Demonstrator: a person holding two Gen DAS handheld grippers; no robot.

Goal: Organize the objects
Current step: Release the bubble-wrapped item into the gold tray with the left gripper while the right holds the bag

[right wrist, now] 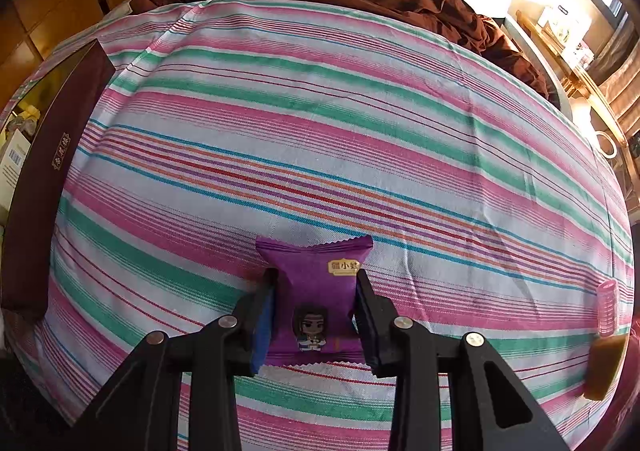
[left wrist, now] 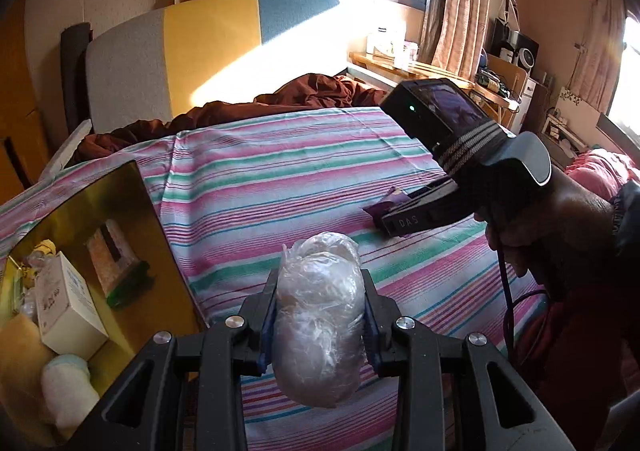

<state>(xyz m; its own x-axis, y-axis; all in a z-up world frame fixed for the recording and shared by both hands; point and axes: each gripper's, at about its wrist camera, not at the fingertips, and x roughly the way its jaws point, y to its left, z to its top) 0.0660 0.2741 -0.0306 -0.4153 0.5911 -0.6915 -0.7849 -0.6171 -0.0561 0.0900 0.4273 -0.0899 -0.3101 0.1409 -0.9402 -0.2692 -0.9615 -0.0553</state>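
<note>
purple snack packet (right wrist: 316, 299) reading "疆小" sits clamped in right gripper (right wrist: 316, 315).

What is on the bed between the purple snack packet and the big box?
Nothing. In the right wrist view, only bare striped sheet lies between the purple snack packet and the box.

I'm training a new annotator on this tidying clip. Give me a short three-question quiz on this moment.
1. What is the left gripper holding?
2. True or false: the purple snack packet is lifted clear of the striped bedsheet.
3. Which stands in the gold-lined box: A) white carton, B) cup, C) shoe?

Key: 1. A clear plastic-wrapped bundle. 2. False; it lies on the sheet, gripped by the right gripper. 3. A.
</note>
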